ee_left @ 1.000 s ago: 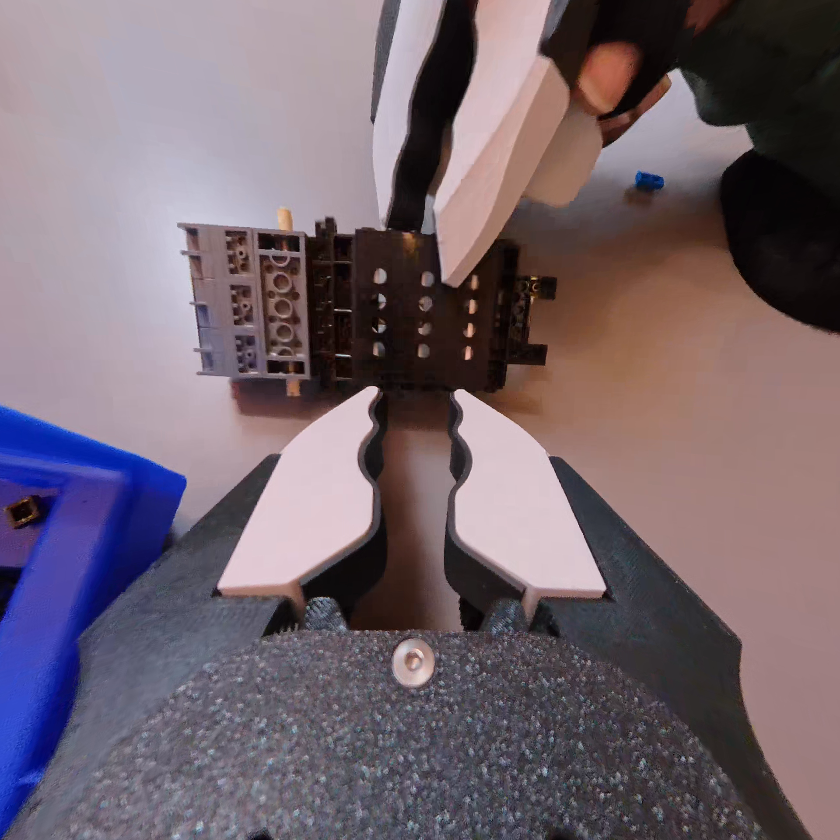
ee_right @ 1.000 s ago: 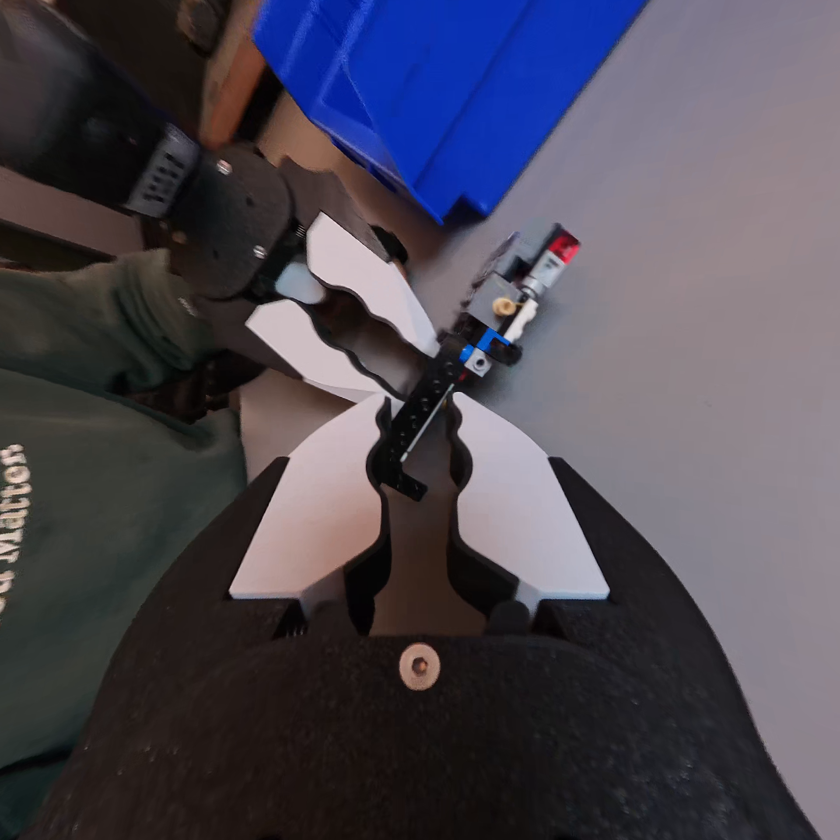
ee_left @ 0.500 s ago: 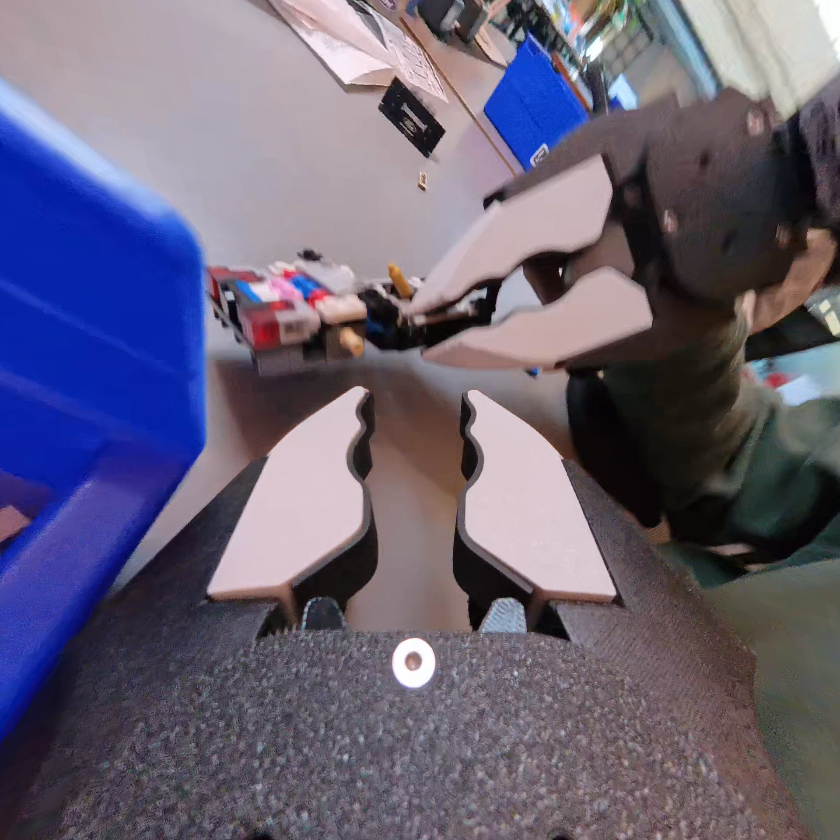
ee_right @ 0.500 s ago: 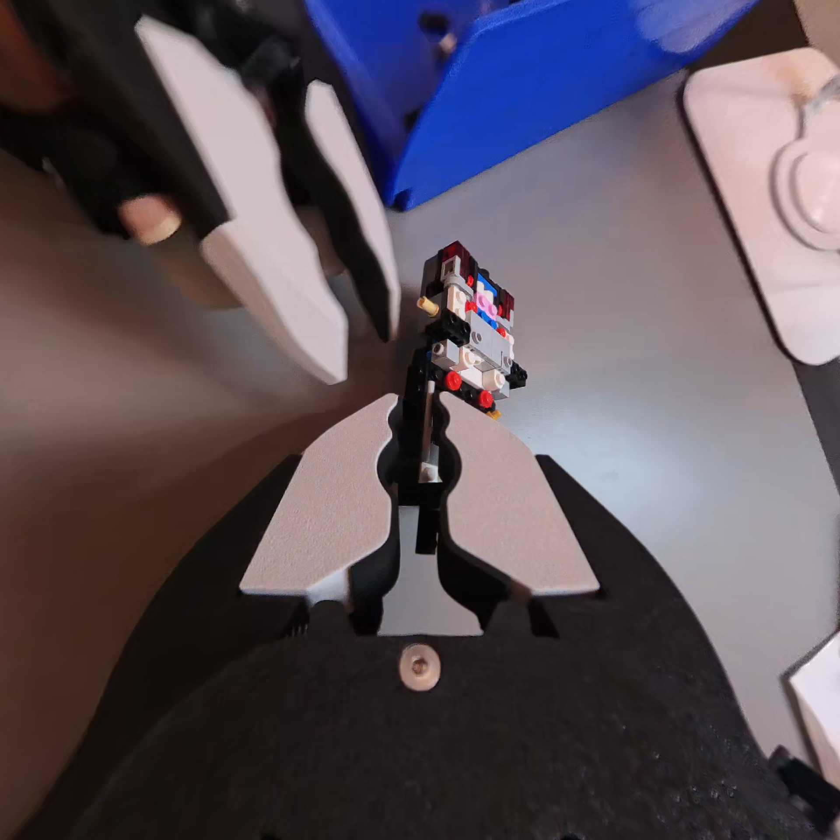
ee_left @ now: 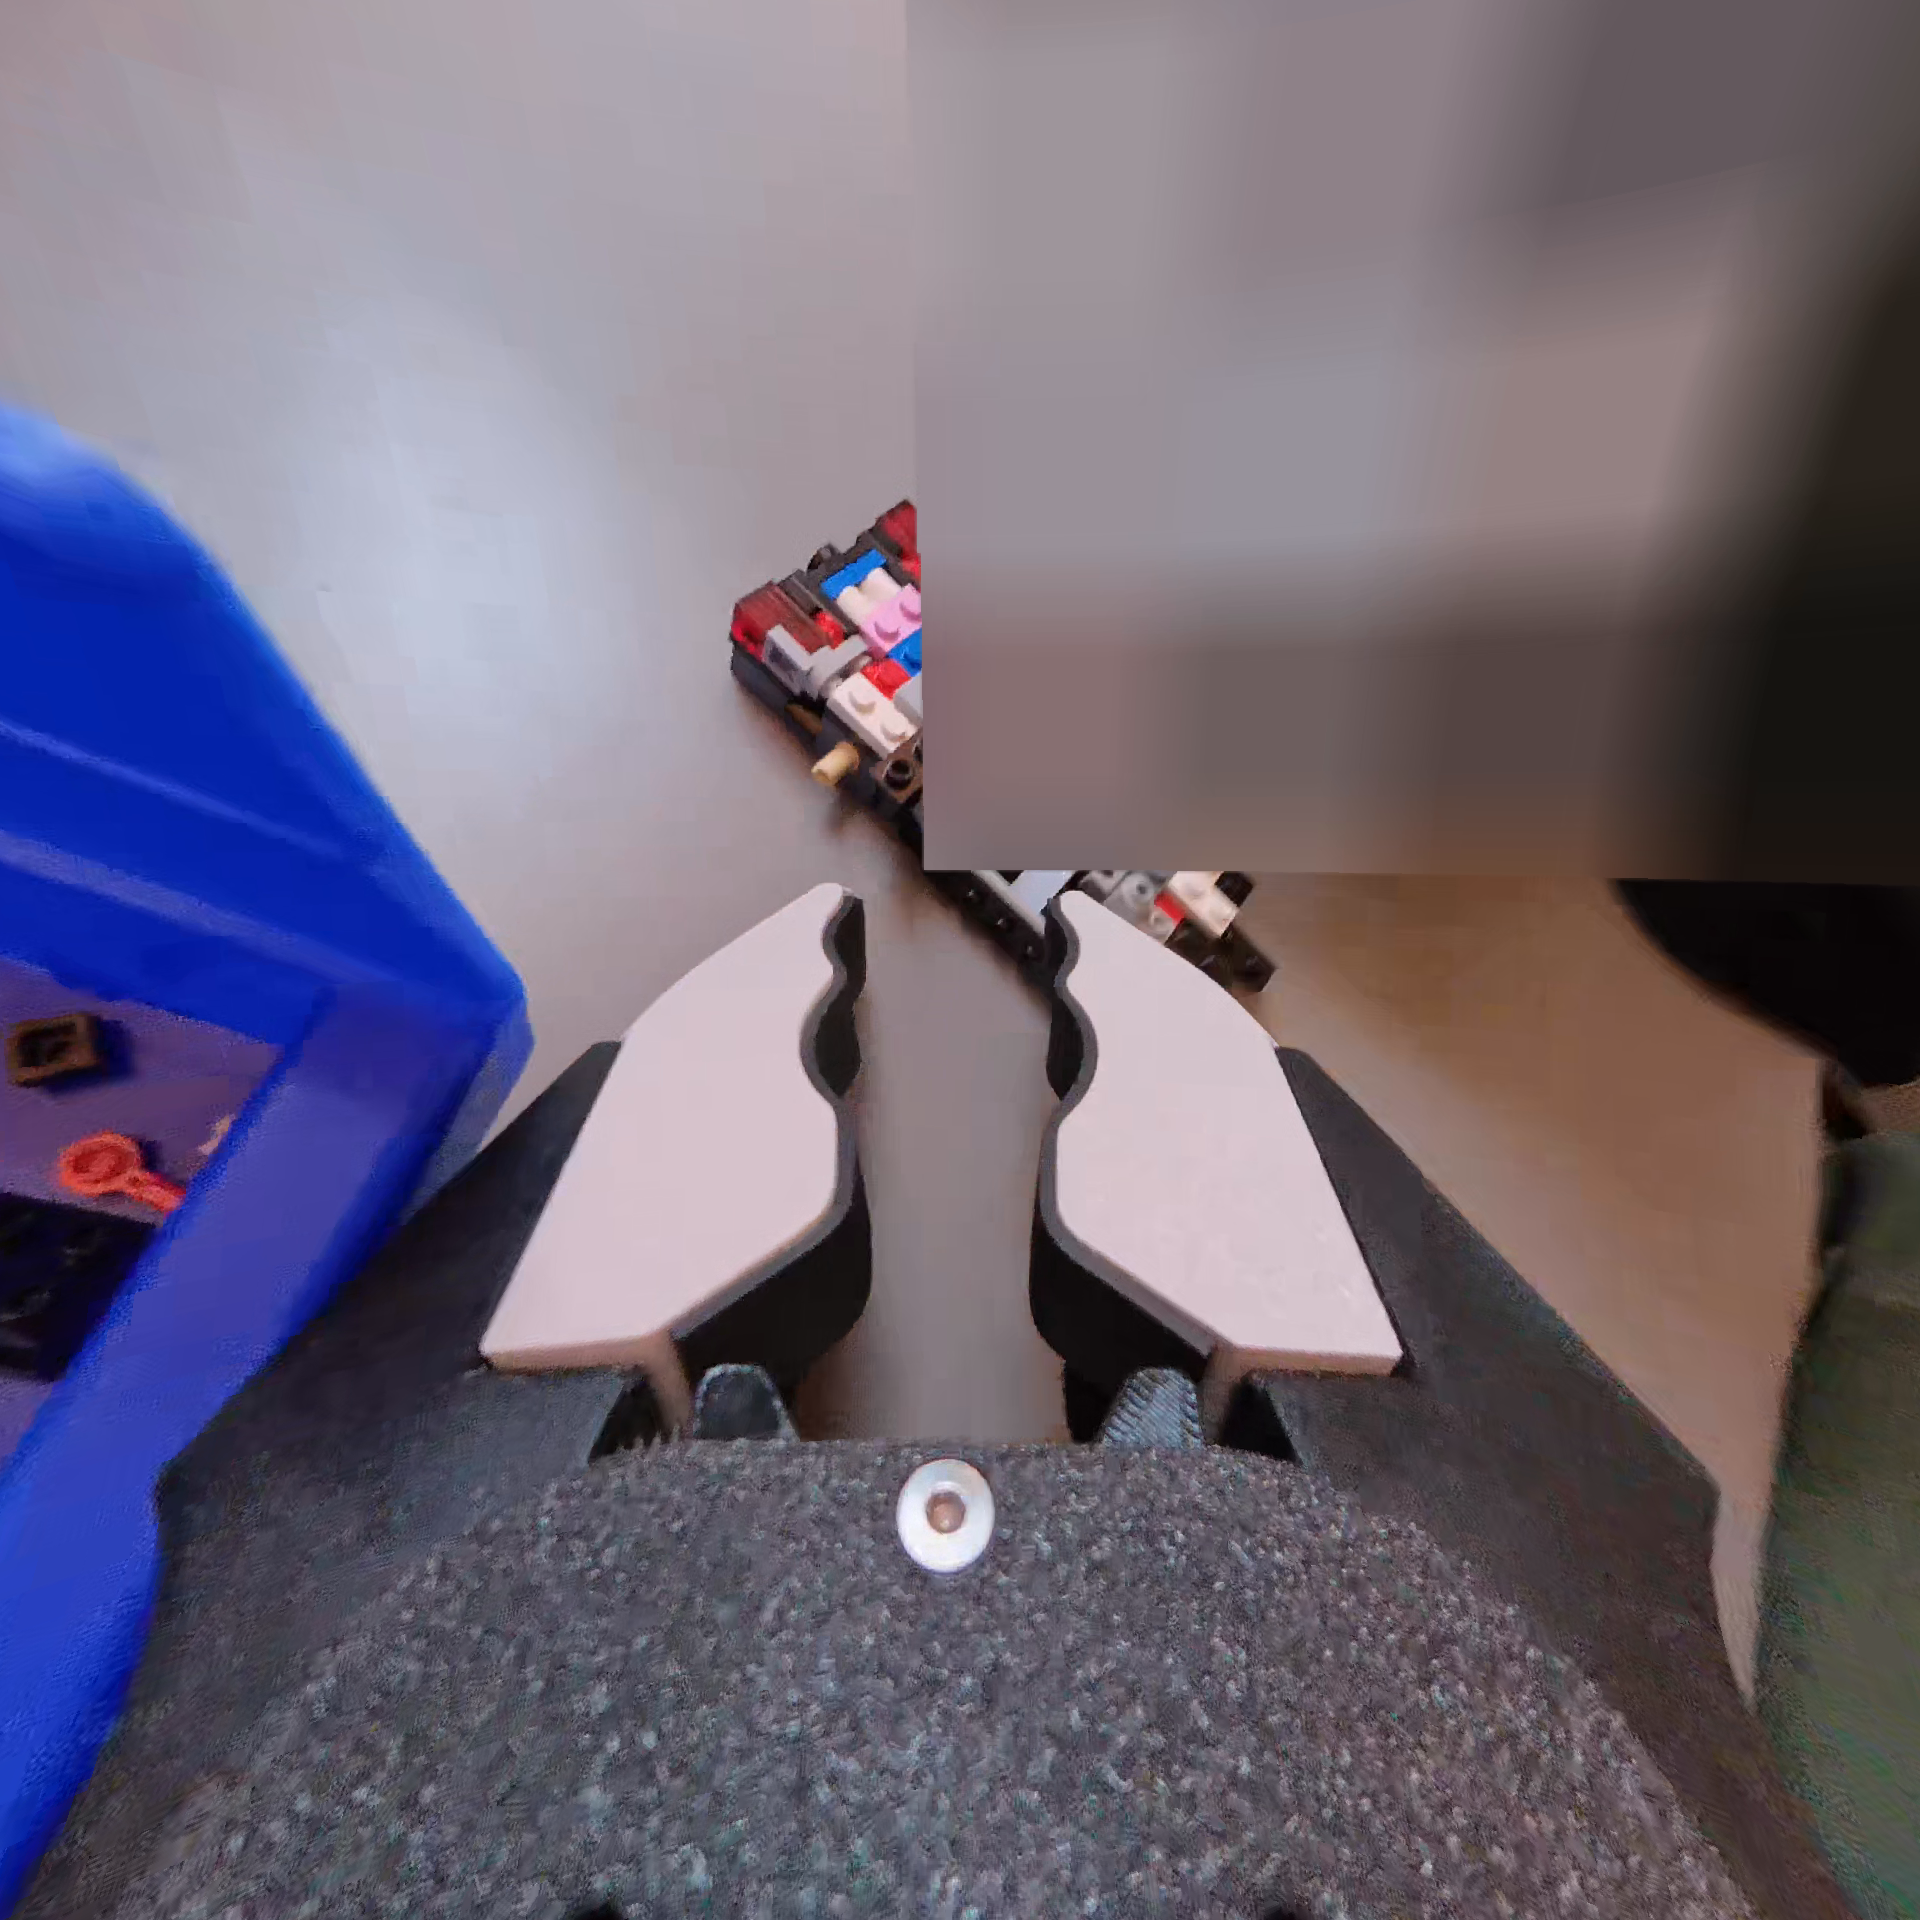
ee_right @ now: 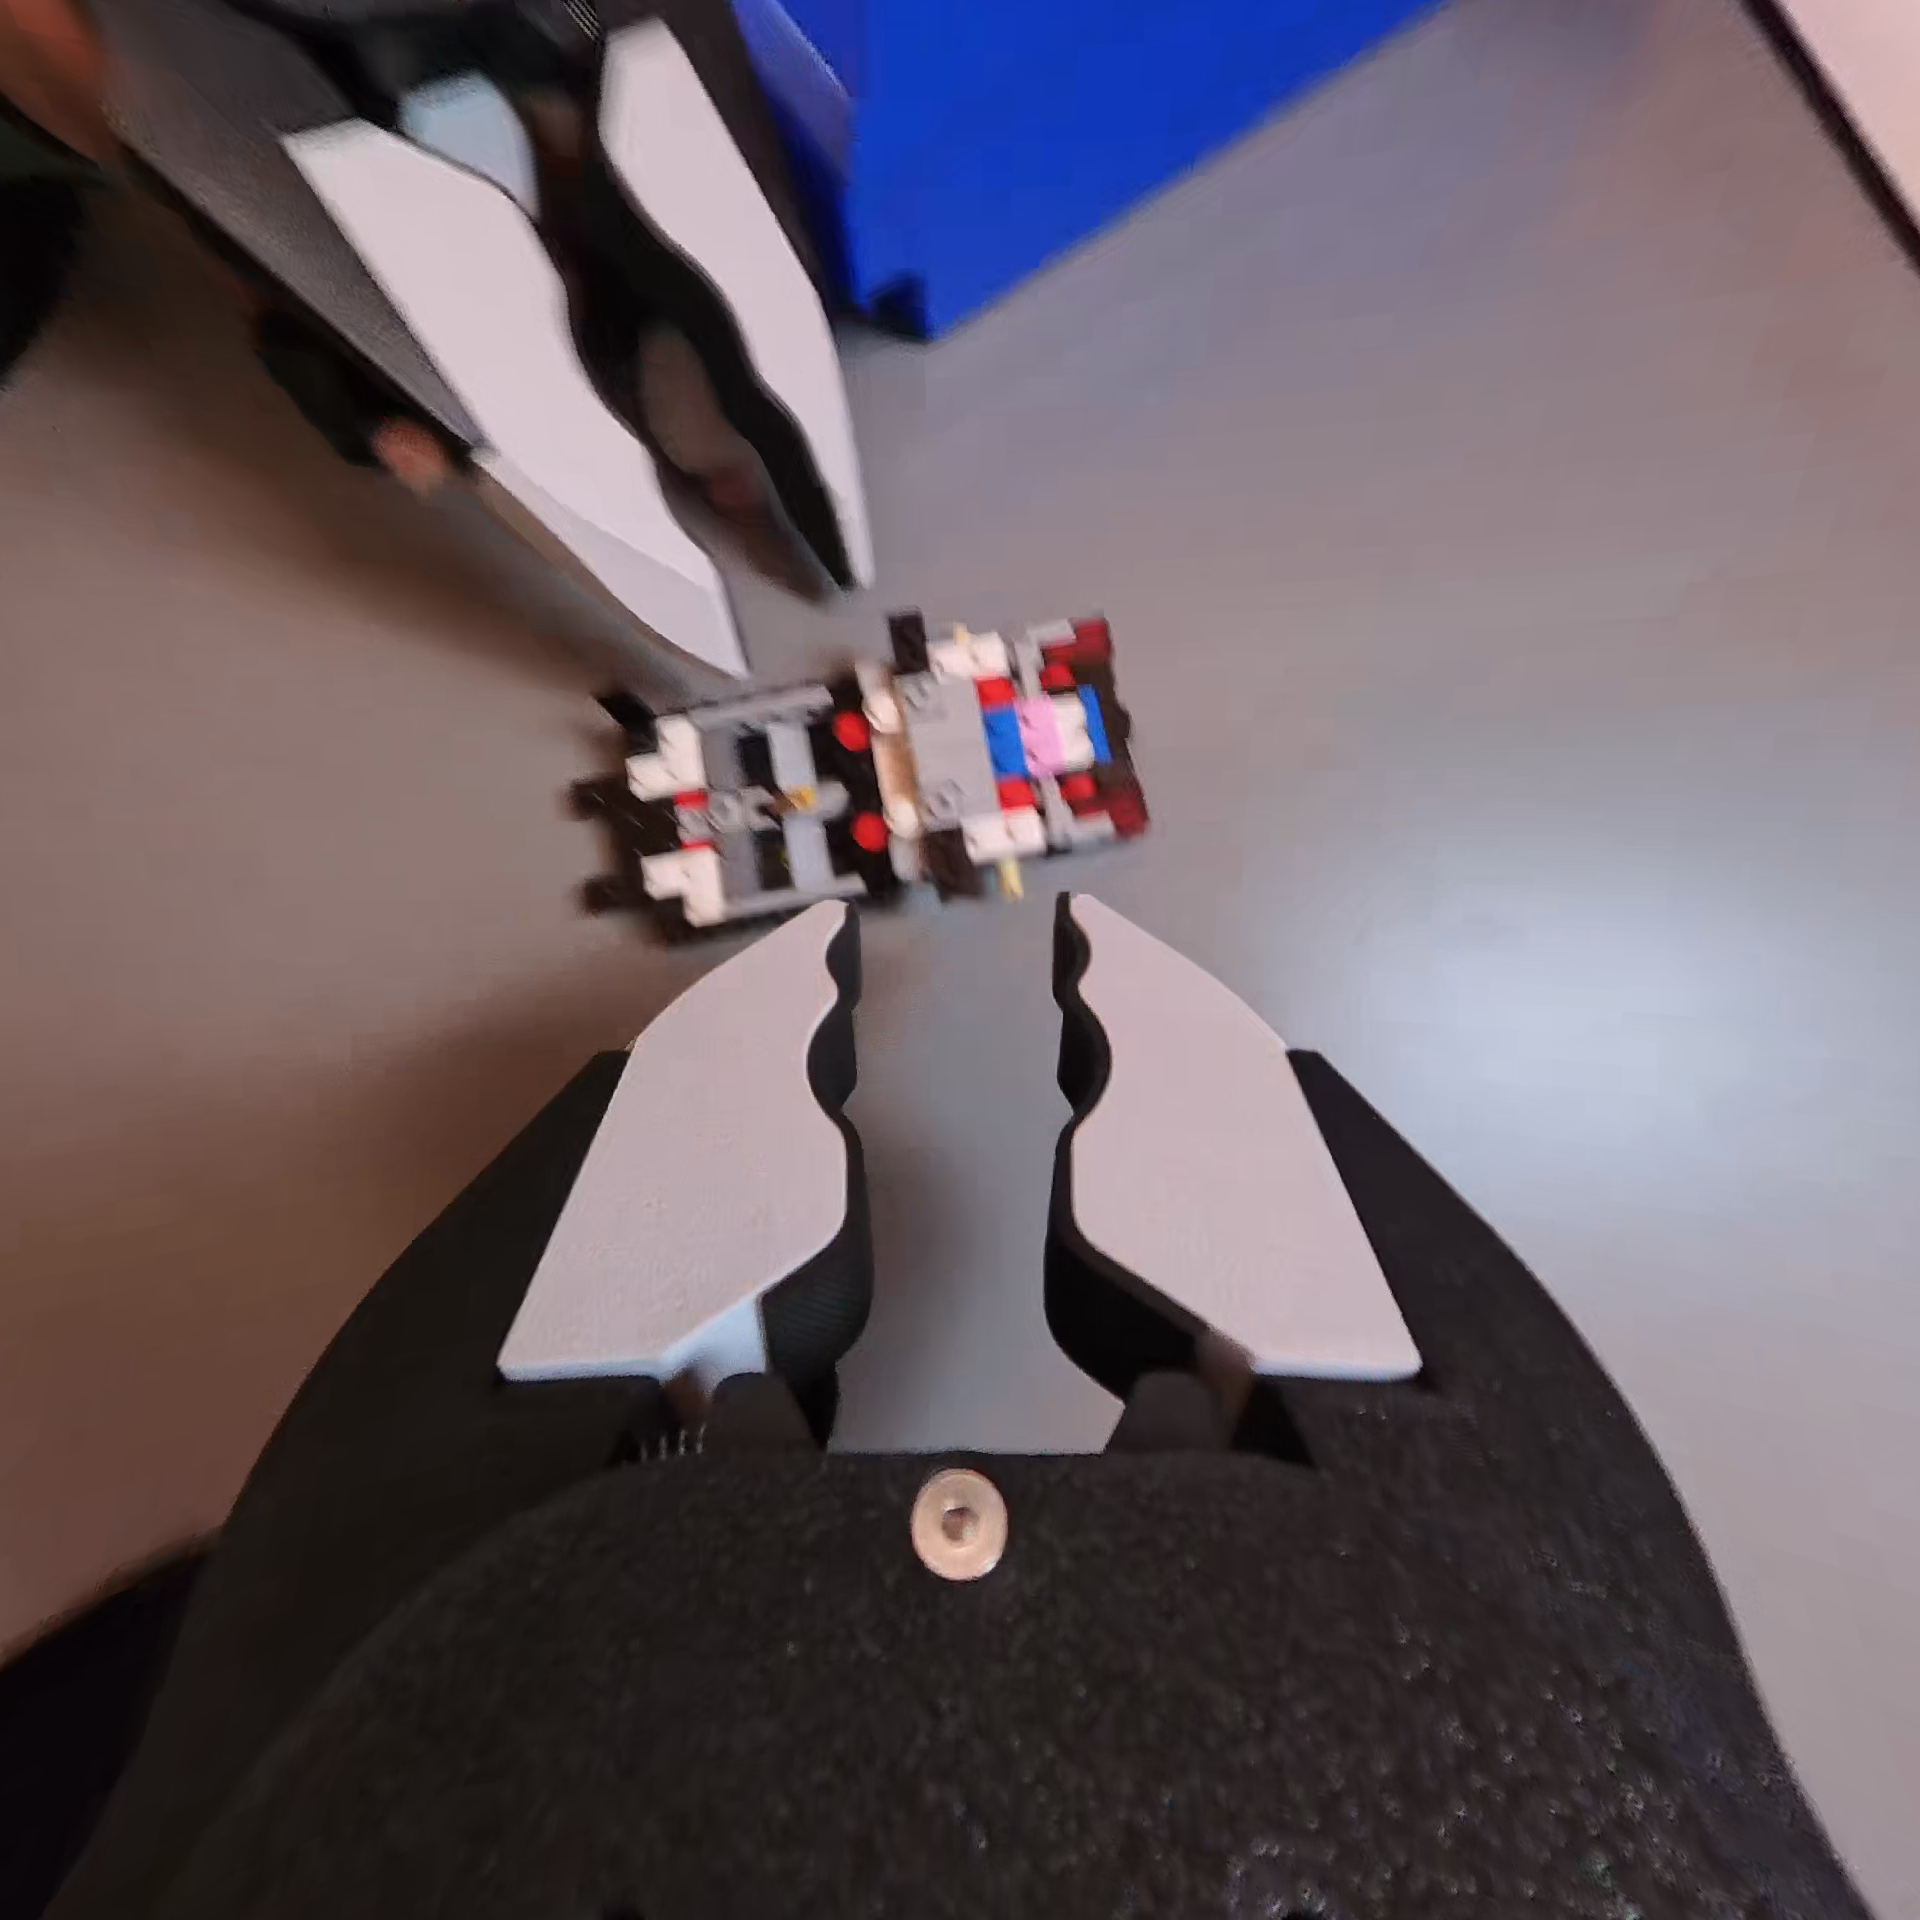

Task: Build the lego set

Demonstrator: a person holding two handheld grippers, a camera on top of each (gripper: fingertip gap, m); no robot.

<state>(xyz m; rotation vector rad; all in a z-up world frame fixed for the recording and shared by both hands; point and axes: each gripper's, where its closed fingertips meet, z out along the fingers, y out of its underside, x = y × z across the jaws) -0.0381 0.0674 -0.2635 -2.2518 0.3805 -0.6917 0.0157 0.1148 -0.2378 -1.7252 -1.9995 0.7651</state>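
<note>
Brick model (ee_right: 862,769) lies flat on the table (ee_right: 1455,727), held by neither: right gripper (ee_right: 954,914) gaping empty just short of it, left gripper (ee_left: 951,914) likewise spread and empty at its other side, blue bin (ee_left: 208,831) beyond.

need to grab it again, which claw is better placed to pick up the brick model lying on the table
Right, probably. The right claw is open, facing the brick model side-on just beyond its tips. The left claw, also open, meets it at a corner.
</note>
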